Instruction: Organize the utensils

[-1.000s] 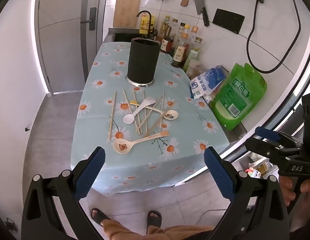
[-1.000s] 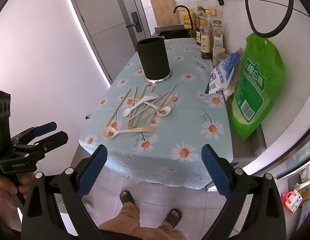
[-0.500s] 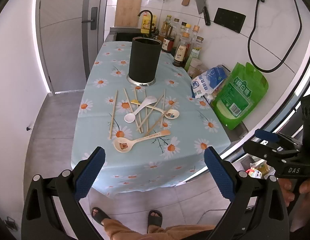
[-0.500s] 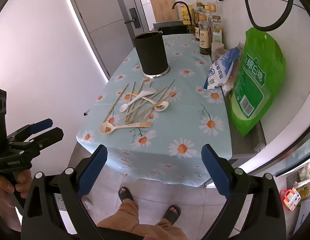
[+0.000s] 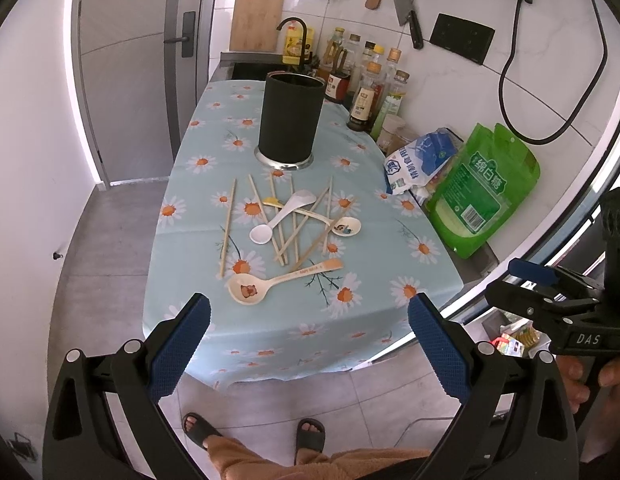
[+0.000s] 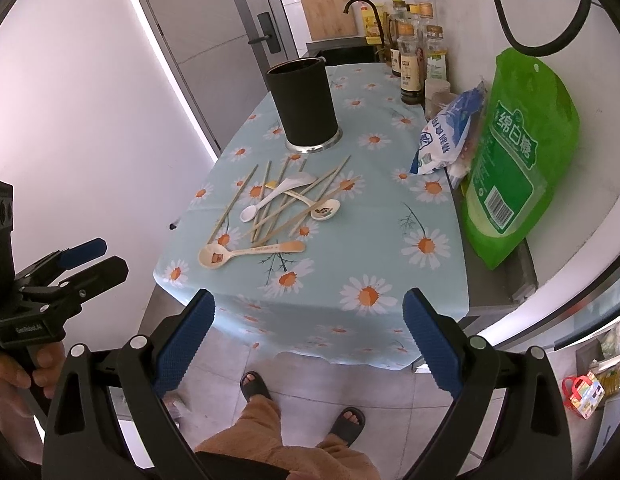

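Grey floor tiles and the person's sandalled feet [image 5: 252, 430] lie nearest, below both grippers, which hover short of the counter's daisy-print, pale blue tablecloth [image 5: 365, 312]. The left gripper [image 5: 308, 346] and right gripper [image 6: 308, 342] each have their blue-padded fingers spread wide, holding nothing. On the cloth, closest to the edge, lies a cream plastic spoon with a cartoon bear in its bowl [image 5: 284, 283]; it looks light and stiff, and its long flat handle offers the easiest hold. Beyond it, thin wooden chopsticks [image 5: 294, 224] lie crisscrossed with a white ceramic soup spoon [image 5: 282, 216] and a small printed spoon [image 5: 345, 227]; the sticks seem light but prone to roll, and the ceramic likely slick and breakable. Which sticks pass under which spoons is hard to make out. Farther back stands the tall black cylindrical utensil holder [image 5: 290, 118], its inside hidden. Bottles behind it partly overlap one another.
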`<action>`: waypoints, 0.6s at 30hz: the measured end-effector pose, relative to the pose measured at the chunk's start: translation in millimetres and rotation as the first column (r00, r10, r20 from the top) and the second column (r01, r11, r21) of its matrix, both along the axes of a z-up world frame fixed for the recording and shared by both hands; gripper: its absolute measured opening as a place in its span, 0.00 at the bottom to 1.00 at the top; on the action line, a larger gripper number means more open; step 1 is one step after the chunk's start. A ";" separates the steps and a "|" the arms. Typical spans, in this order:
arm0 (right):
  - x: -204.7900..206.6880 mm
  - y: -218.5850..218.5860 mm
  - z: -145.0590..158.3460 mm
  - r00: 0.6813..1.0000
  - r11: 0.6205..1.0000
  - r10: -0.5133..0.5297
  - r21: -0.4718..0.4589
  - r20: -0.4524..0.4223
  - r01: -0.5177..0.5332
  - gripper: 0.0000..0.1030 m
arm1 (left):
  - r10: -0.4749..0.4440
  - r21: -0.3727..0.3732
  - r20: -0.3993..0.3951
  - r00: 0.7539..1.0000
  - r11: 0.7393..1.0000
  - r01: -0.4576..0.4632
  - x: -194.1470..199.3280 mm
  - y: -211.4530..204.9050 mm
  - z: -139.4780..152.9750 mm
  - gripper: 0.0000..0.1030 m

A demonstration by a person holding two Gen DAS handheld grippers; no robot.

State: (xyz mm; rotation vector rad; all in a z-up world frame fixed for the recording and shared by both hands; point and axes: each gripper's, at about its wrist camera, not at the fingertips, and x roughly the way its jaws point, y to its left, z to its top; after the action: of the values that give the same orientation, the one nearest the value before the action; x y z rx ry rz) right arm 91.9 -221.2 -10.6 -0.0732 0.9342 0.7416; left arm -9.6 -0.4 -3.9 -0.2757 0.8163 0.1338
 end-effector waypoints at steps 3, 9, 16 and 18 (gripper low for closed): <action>0.6 0.8 -0.4 1.000 1.000 0.002 0.001 -0.010 -0.002 0.91 | 0.002 -0.001 -0.001 1.000 1.000 -0.002 -0.8 3.3 -0.1 0.94; 0.1 -0.1 -0.8 1.000 1.000 0.003 0.003 -0.011 -0.003 0.91 | -0.003 -0.001 -0.003 1.000 1.000 0.003 0.9 2.7 -2.2 0.94; -0.3 0.5 -1.5 1.000 1.000 0.007 0.002 -0.011 -0.007 0.91 | -0.001 -0.006 -0.002 1.000 1.000 0.001 3.1 1.7 -3.9 0.94; -0.3 0.1 -2.5 1.000 1.000 0.007 0.002 -0.013 -0.007 0.91 | -0.001 -0.001 -0.005 1.000 1.000 0.001 3.5 2.8 -5.4 0.94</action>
State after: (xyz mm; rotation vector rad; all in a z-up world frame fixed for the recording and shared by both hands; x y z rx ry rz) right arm 91.5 -221.1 -13.1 -0.0698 0.9463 0.7503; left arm -6.1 2.4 -9.2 -0.2759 0.8216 0.1329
